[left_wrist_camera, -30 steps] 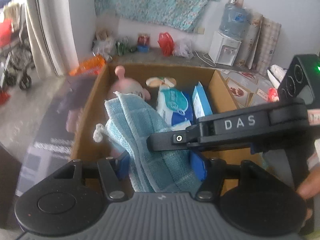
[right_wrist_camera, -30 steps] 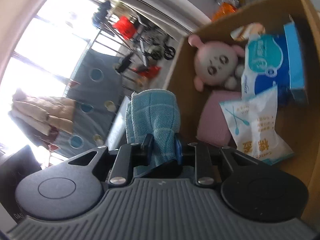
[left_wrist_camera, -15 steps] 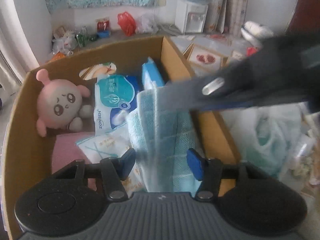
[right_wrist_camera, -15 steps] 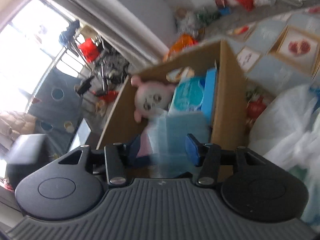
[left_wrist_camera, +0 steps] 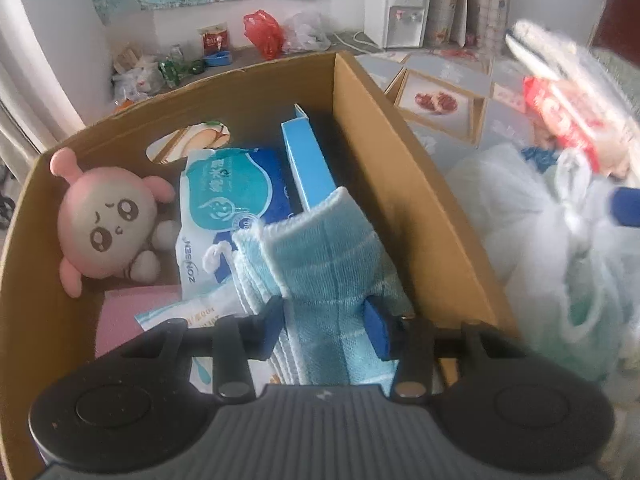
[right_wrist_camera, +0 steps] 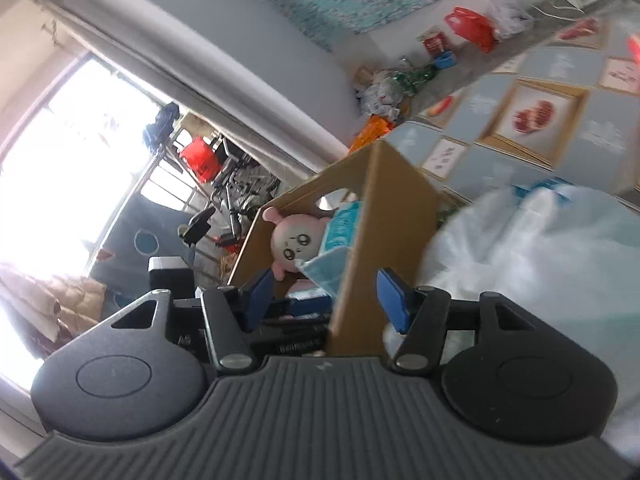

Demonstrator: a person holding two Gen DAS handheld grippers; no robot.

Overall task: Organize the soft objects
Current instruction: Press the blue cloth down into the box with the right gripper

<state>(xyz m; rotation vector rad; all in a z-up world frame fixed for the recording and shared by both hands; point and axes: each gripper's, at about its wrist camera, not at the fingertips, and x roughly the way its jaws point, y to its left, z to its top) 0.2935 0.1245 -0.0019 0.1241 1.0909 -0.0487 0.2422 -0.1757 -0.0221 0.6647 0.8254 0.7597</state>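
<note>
Since the earlier frames, right gripper (right_wrist_camera: 326, 294) has let go of the blue towel (left_wrist_camera: 332, 276) and pulled back outside the cardboard box (left_wrist_camera: 404, 184); its jaws have just been opening and now stand spread with nothing between the pads, the box's corner wall seen past them. Left gripper (left_wrist_camera: 326, 320) has dropped lower over the box; its jaws have just been closing and now pinch the folded towel between the blue pads (left_wrist_camera: 376, 328).

Towel: folded, held over the right part of the box interior, just ahead of the left gripper, its far edge reaching the upright blue carton (left_wrist_camera: 308, 168).

Ahead-left of the left gripper: wet wipes pack (left_wrist_camera: 232, 200), then pink plush toy (left_wrist_camera: 104, 224) against the left wall. Flat pink item (left_wrist_camera: 128, 312) and a white printed packet (left_wrist_camera: 180, 312) lie near-left, below the wipes.

Right of the box, outside it: white plastic bags (left_wrist_camera: 540, 232), blurred.
</note>
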